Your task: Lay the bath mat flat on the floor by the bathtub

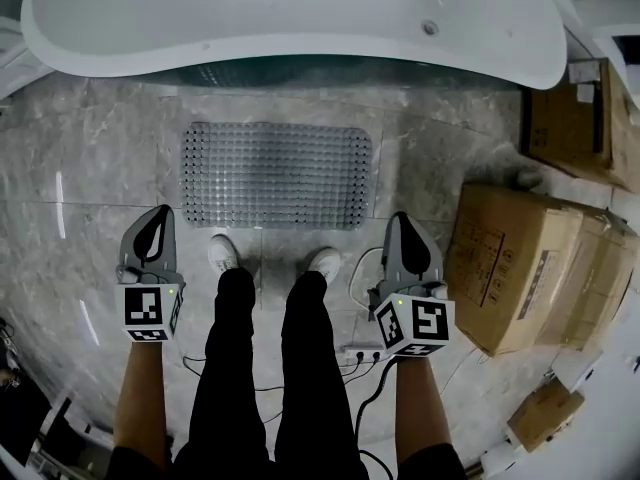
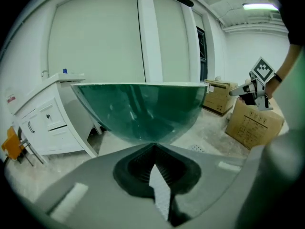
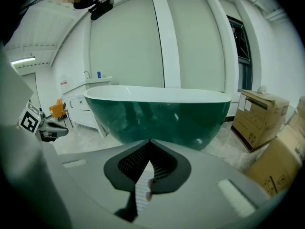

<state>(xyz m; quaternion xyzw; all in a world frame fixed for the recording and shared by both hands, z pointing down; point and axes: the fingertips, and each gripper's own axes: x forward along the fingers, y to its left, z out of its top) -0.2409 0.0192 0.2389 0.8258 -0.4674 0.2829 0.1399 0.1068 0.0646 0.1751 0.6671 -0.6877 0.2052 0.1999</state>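
The grey studded bath mat (image 1: 275,175) lies spread flat on the marble floor, just in front of the bathtub (image 1: 290,18). The tub is white inside and green outside (image 2: 143,109) (image 3: 157,113). I stand behind the mat, with my shoes (image 1: 222,253) at its near edge. My left gripper (image 1: 158,214) hovers near the mat's near left corner, and my right gripper (image 1: 401,220) near its near right corner. Both are above the floor and apart from the mat. In the left gripper view the gripper (image 2: 153,146) has its jaws together with nothing in them. The right gripper (image 3: 150,142) looks the same.
Cardboard boxes (image 1: 520,268) (image 1: 580,118) stand on the right, close to my right gripper. A power strip with cables (image 1: 360,353) lies on the floor behind my feet. A white cabinet (image 2: 47,123) stands left of the tub.
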